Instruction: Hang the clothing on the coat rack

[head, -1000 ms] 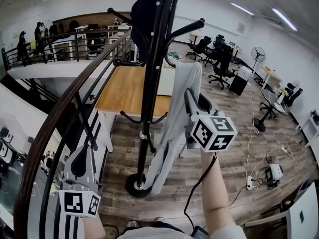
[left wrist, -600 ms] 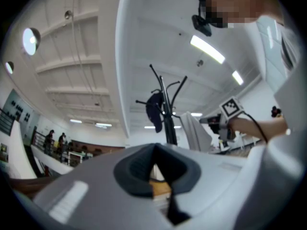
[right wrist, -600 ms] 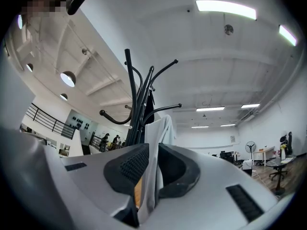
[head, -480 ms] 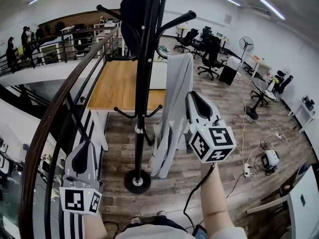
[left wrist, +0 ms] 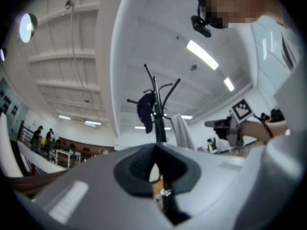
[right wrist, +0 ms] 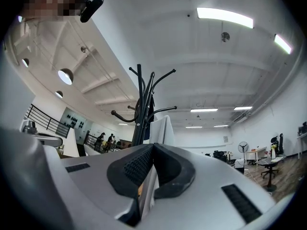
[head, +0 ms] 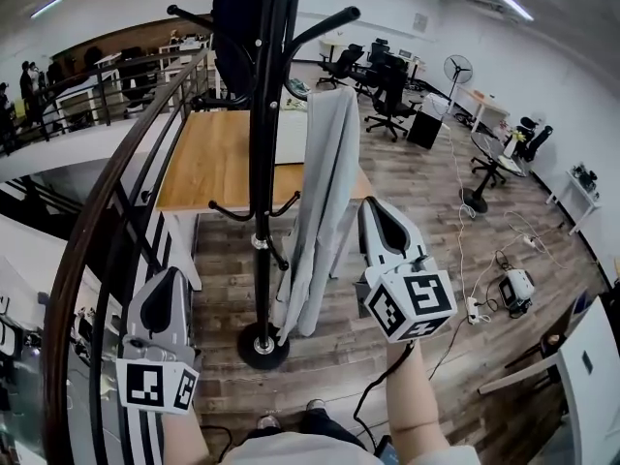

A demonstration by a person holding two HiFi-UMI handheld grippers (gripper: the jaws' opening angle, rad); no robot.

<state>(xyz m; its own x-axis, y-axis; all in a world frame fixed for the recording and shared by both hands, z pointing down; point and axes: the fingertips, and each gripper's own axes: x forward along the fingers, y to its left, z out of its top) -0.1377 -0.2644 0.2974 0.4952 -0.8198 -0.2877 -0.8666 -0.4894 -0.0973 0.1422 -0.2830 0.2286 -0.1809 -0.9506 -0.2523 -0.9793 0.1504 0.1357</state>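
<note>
A black coat rack (head: 258, 163) stands on a round base (head: 263, 345) in the head view. A long light-grey garment (head: 325, 182) hangs from one of its hooks, and a dark item (head: 237, 17) hangs near the top. My right gripper (head: 374, 206) is shut and holds nothing; it sits just right of the grey garment, apart from it. My left gripper (head: 172, 277) is low at the left by the railing, also shut and holding nothing. The left gripper view shows the rack (left wrist: 156, 114) and the grey garment (left wrist: 181, 131) beyond its closed jaws. The right gripper view shows the rack (right wrist: 142, 104) and the garment (right wrist: 164, 128).
A dark curved railing (head: 111, 201) runs along the left. A wooden table (head: 218, 158) stands behind the rack. Office chairs (head: 387, 85) and a fan (head: 455, 66) are at the back right. Cables and a power strip (head: 475, 303) lie on the wood floor at the right.
The view has drawn back from the rack. My right gripper has come down and to the right, away from the grey garment, which hangs free. The left gripper has barely moved.
</note>
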